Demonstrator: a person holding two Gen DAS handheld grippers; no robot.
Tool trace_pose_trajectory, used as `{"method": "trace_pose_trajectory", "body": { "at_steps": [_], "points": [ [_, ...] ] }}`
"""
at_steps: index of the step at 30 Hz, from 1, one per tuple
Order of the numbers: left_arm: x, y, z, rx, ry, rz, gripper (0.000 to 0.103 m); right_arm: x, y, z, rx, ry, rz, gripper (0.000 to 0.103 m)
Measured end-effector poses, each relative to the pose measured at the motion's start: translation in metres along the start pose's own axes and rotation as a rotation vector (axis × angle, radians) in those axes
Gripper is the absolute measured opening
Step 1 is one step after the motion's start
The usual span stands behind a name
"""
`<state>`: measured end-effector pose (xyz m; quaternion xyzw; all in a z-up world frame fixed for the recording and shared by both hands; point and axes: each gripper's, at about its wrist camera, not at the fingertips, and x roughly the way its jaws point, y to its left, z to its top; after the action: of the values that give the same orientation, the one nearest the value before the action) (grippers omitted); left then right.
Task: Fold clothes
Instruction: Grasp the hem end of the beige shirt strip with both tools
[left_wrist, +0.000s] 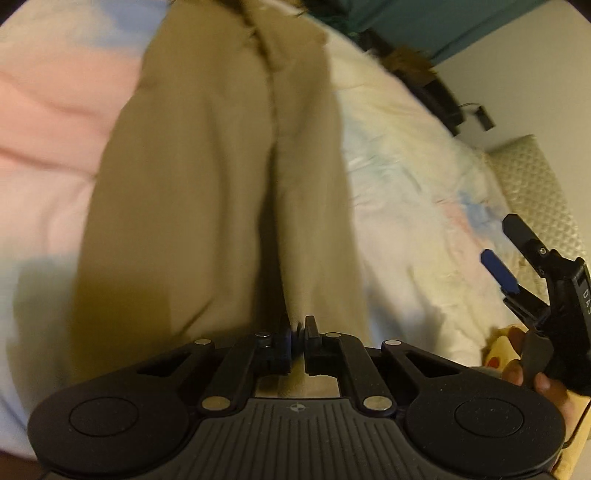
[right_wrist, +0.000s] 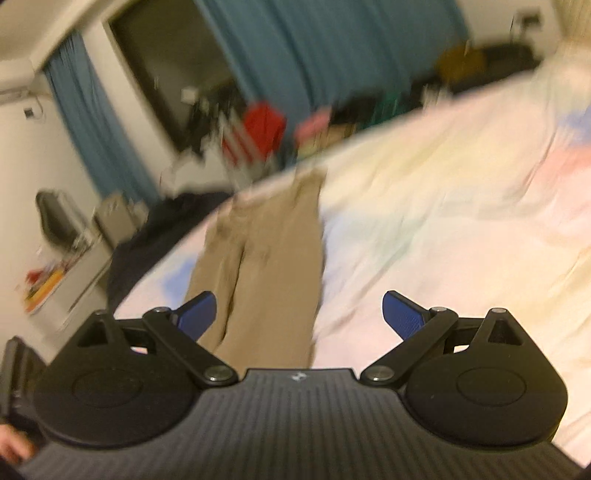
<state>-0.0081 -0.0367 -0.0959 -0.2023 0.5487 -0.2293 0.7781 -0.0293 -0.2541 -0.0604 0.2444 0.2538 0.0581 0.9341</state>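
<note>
A pair of tan trousers (left_wrist: 221, 184) lies stretched out along the bed, legs side by side. My left gripper (left_wrist: 298, 332) is shut on the near hem of the trousers. The trousers also show in the right wrist view (right_wrist: 266, 266), running away toward the bed's far edge. My right gripper (right_wrist: 299, 314) is open and empty, above the near end of the trousers. In the left wrist view the right gripper (left_wrist: 506, 251) shows at the right edge, open, apart from the cloth.
The bed carries a pastel quilt (left_wrist: 406, 166) in pink, blue and cream. A padded headboard (left_wrist: 535, 192) stands at the right. Beyond the bed are teal curtains (right_wrist: 332, 48), cluttered items with something red (right_wrist: 264, 125), and a low shelf (right_wrist: 55, 284) at left.
</note>
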Motion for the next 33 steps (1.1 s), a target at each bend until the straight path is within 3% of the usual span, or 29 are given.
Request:
{"method": "trace_pose_trajectory", "body": {
  "at_steps": [1, 5, 8, 10, 12, 14, 19, 21, 23, 26, 33],
  "points": [
    [-0.001, 0.002, -0.001, -0.001, 0.01, 0.0, 0.015, 0.006, -0.002, -0.002, 0.022, 0.052, 0.02, 0.098],
    [-0.02, 0.014, -0.003, -0.027, -0.033, -0.021, 0.047, 0.024, -0.006, -0.012, 0.12, 0.205, 0.104, 0.097],
    [-0.039, 0.032, -0.001, -0.069, -0.127, 0.055, 0.054, 0.039, -0.008, -0.021, 0.192, 0.33, 0.172, 0.097],
    [-0.049, 0.044, 0.001, -0.119, -0.194, 0.119, 0.054, 0.052, -0.009, -0.028, 0.238, 0.412, 0.196, 0.096],
    [-0.053, 0.053, 0.002, -0.175, -0.257, 0.16, 0.054, 0.063, -0.007, -0.032, 0.253, 0.47, 0.182, 0.076],
    [-0.053, 0.059, 0.002, -0.212, -0.279, 0.193, 0.054, 0.073, -0.006, -0.036, 0.269, 0.524, 0.167, 0.076],
    [-0.037, 0.064, 0.006, -0.233, -0.181, 0.185, 0.049, 0.084, -0.005, -0.045, 0.279, 0.612, 0.158, 0.065],
    [-0.033, 0.061, 0.007, -0.225, -0.151, 0.167, 0.042, 0.083, -0.002, -0.047, 0.264, 0.63, 0.156, 0.047],
    [-0.031, 0.06, 0.003, -0.227, -0.126, 0.153, 0.032, 0.079, -0.001, -0.046, 0.257, 0.649, 0.159, 0.041],
    [-0.028, 0.061, -0.001, -0.248, -0.08, 0.133, 0.024, 0.072, 0.001, -0.047, 0.233, 0.674, 0.183, 0.041],
    [-0.012, 0.069, 0.001, -0.278, -0.022, 0.151, 0.027, 0.081, 0.007, -0.049, 0.197, 0.717, 0.16, 0.042]
  ]
}}
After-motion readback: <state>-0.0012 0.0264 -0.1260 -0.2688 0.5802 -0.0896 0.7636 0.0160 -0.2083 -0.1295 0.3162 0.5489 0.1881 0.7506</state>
